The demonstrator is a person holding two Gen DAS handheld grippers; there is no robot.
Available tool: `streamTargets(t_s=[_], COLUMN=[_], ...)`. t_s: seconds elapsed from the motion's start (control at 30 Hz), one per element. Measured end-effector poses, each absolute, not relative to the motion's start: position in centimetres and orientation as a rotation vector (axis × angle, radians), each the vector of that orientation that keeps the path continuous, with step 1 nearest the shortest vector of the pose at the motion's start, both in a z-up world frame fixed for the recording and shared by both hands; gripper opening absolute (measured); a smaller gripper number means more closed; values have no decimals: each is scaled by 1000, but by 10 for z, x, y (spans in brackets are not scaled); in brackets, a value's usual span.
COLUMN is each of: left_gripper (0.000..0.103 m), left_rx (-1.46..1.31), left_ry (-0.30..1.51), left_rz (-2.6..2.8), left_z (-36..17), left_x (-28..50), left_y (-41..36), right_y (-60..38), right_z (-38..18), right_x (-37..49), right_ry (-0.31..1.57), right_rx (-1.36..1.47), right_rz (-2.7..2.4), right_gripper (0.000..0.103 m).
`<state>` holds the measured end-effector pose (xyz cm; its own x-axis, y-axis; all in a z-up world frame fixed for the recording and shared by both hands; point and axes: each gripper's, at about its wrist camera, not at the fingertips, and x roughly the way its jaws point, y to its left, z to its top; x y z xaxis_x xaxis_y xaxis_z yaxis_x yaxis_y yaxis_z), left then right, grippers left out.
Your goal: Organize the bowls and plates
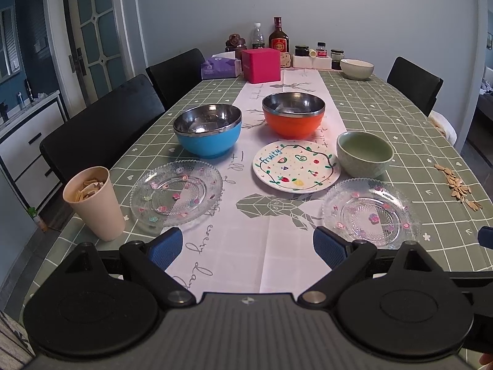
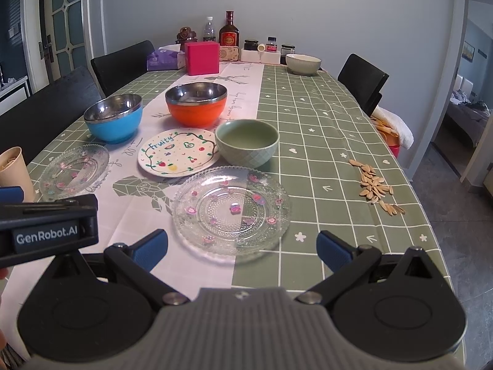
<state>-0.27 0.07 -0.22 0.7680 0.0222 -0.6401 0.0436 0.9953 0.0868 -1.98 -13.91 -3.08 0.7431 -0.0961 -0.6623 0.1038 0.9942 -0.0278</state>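
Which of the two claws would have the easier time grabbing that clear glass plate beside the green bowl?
Probably the right claw: the glass plate lies just ahead of its open fingers. From the left claw, also open, it sits off to the right.

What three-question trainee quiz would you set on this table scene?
1. True or false: the fruit-pattern plate is stacked on a glass plate.
2. How many steel-lined bowls stand on the table?
3. Which gripper's fingers are nearer a glass plate: A left gripper, B right gripper?

Key: 1 false, it lies directly on the cloth. 2 two: blue bowl, orange bowl. 3 B.
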Motion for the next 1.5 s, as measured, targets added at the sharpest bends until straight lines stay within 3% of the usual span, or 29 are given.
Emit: streamTargets(t_s=[1.5], left_gripper=[103], left_rx=[72], left_ry=[730], left_rz=[11], left_z=[-4], left_x=[-3], left_y=[4], right_y=[-137], right_z=[-31], right_x=[-22], right_ry=[717], right_rx=[7], right_rz=[-100], right_gripper=[100])
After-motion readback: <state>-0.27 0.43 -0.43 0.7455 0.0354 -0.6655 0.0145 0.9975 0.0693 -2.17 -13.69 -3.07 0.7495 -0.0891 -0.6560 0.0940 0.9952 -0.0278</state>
